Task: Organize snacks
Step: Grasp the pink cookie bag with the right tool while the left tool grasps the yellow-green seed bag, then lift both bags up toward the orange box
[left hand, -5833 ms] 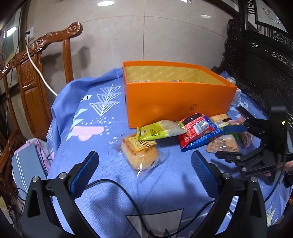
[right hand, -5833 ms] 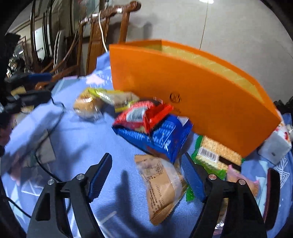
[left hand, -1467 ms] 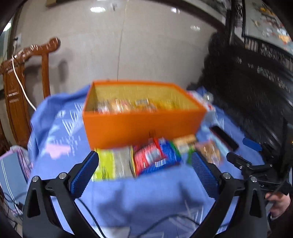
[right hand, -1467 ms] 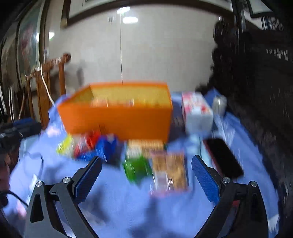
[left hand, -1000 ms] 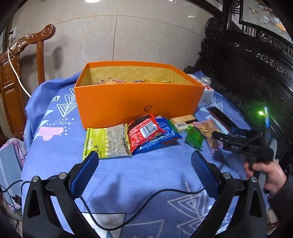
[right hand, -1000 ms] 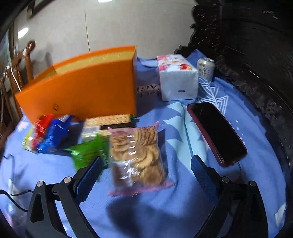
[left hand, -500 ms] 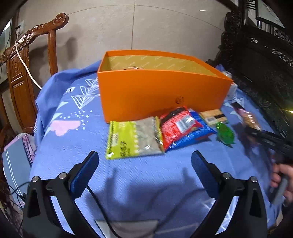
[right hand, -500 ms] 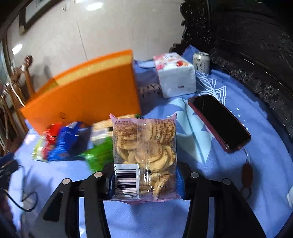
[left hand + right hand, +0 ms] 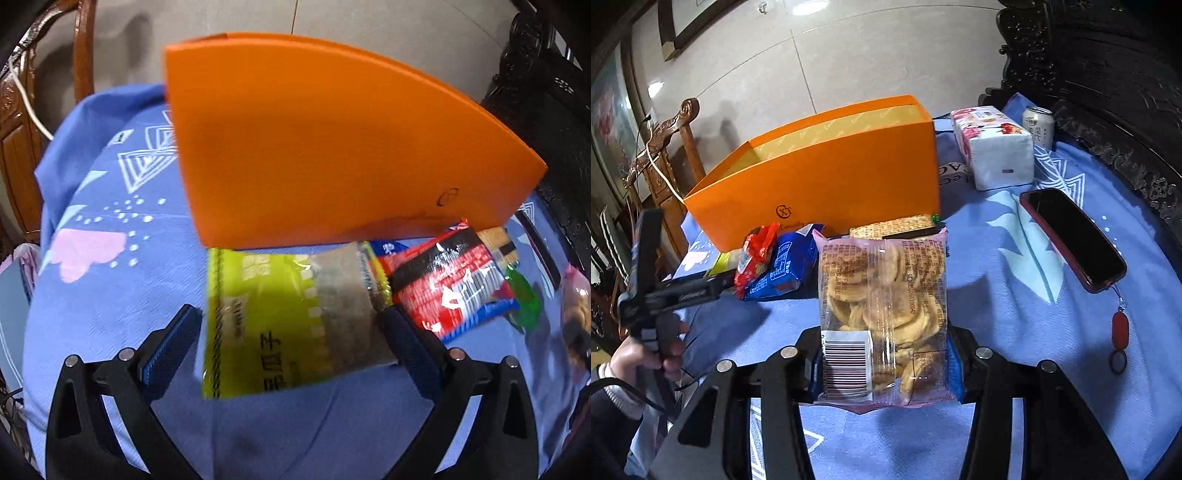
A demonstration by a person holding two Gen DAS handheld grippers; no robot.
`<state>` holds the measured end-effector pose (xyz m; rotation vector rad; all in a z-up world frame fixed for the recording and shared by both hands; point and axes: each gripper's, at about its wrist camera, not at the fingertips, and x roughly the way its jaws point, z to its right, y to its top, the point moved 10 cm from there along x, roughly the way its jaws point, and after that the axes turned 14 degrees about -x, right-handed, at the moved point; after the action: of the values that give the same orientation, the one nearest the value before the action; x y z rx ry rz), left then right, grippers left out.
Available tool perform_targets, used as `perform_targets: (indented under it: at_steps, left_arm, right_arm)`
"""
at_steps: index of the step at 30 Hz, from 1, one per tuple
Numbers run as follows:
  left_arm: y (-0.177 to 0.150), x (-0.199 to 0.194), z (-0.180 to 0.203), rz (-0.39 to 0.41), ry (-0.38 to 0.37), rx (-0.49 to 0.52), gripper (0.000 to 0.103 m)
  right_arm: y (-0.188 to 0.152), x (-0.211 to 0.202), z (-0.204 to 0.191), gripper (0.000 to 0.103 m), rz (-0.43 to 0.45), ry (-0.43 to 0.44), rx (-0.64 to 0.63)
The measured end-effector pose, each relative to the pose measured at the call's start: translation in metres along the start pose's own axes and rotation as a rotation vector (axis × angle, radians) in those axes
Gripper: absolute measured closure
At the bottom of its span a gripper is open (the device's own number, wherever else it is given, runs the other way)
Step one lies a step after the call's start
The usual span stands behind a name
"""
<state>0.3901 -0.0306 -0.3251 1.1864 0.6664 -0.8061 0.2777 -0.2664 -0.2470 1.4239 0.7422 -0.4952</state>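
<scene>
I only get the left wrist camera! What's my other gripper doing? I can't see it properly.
Observer: Your right gripper has its fingers shut on a clear cracker bag, held upright above the blue cloth.
Operator: Is the orange box open on top?
Observer: Yes. The orange box has no lid, and a pale yellow lining shows inside. What's in it is hidden from here.
Operator: What's past the box?
Observer: A white tissue pack stands beside its far end, with a drink can next to that.
</scene>
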Motion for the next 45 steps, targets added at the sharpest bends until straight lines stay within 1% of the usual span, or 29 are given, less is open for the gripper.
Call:
perform_targets:
  at_steps: [3,9,10,13,14,15,17,18,19,21,23,25,26,30,32,34,37,41,42,43,45]
  left_arm:
    - [0.004,0.006,0.005,0.015,0.011,0.032,0.004]
    - [0.007,0.009,0.005,0.020,0.010,0.033,0.004]
    - [0.007,0.008,0.005,0.024,0.008,0.035,0.009]
    - [0.001,0.002,0.012,0.032,-0.008,0.037,0.015]
    - [0.000,0.000,0.011,0.036,-0.017,0.026,0.017]
    - [0.001,-0.005,0.010,0.045,-0.038,-0.005,0.024]
    - [-0.003,-0.012,0.007,0.037,-0.084,-0.057,0.030]
    - [-0.005,-0.015,0.006,0.038,-0.096,-0.067,0.036]
    - [-0.006,-0.018,0.005,0.047,-0.092,-0.067,0.038]
    - [-0.010,-0.025,0.001,0.045,-0.094,-0.068,0.039]
    - [-0.016,-0.031,-0.004,0.013,-0.111,-0.107,0.039]
    - [-0.024,-0.037,-0.006,-0.012,-0.124,-0.109,0.035]
    - [-0.029,-0.037,-0.006,-0.029,-0.124,-0.092,0.033]
    - [-0.050,-0.043,0.000,-0.031,-0.075,0.025,0.032]
    - [-0.058,-0.052,0.008,-0.028,-0.081,0.069,0.032]
    - [-0.055,-0.065,0.010,0.026,-0.058,0.115,0.031]
    - [-0.043,-0.076,0.008,0.102,0.006,0.217,0.028]
    - [-0.031,-0.079,0.009,0.100,-0.017,0.277,0.023]
    - [-0.027,-0.077,0.010,0.107,-0.021,0.300,0.017]
    - [-0.024,-0.077,0.015,0.131,-0.026,0.343,0.011]
    - [-0.019,-0.070,0.020,0.165,-0.024,0.402,0.009]
  right_arm:
    - [0.000,0.001,-0.004,0.053,-0.002,-0.004,-0.021]
    - [-0.007,0.007,-0.010,0.053,-0.022,0.015,-0.023]
    - [-0.008,0.007,-0.012,0.053,-0.023,0.017,-0.022]
    - [-0.008,0.005,-0.015,0.053,-0.021,0.020,-0.026]
    - [-0.008,0.004,-0.015,0.053,-0.019,0.018,-0.027]
    - [-0.008,0.003,-0.015,0.053,-0.018,0.018,-0.027]
    - [-0.008,0.001,-0.013,0.053,-0.015,0.015,-0.022]
    - [-0.007,0.000,-0.013,0.053,-0.014,0.014,-0.021]
    - [-0.007,0.000,-0.012,0.053,-0.015,0.013,-0.020]
    - [-0.007,-0.002,-0.013,0.053,-0.013,0.019,-0.017]
    - [-0.006,-0.004,-0.014,0.053,-0.008,0.022,-0.017]
    - [-0.006,-0.005,-0.016,0.053,-0.007,0.023,-0.021]
    - [-0.007,-0.005,-0.017,0.053,-0.010,0.027,-0.017]
    - [-0.011,-0.001,-0.020,0.053,-0.029,0.047,-0.001]
    - [-0.012,-0.001,-0.023,0.053,-0.032,0.052,-0.003]
    - [-0.012,-0.002,-0.025,0.053,-0.032,0.057,-0.013]
    - [-0.012,-0.003,-0.025,0.053,-0.033,0.058,-0.016]
    - [-0.012,-0.003,-0.023,0.053,-0.037,0.058,-0.008]
    - [-0.012,-0.003,-0.023,0.053,-0.038,0.060,-0.008]
    - [-0.012,-0.003,-0.024,0.053,-0.038,0.060,-0.010]
    - [-0.012,-0.003,-0.025,0.053,-0.040,0.058,-0.020]
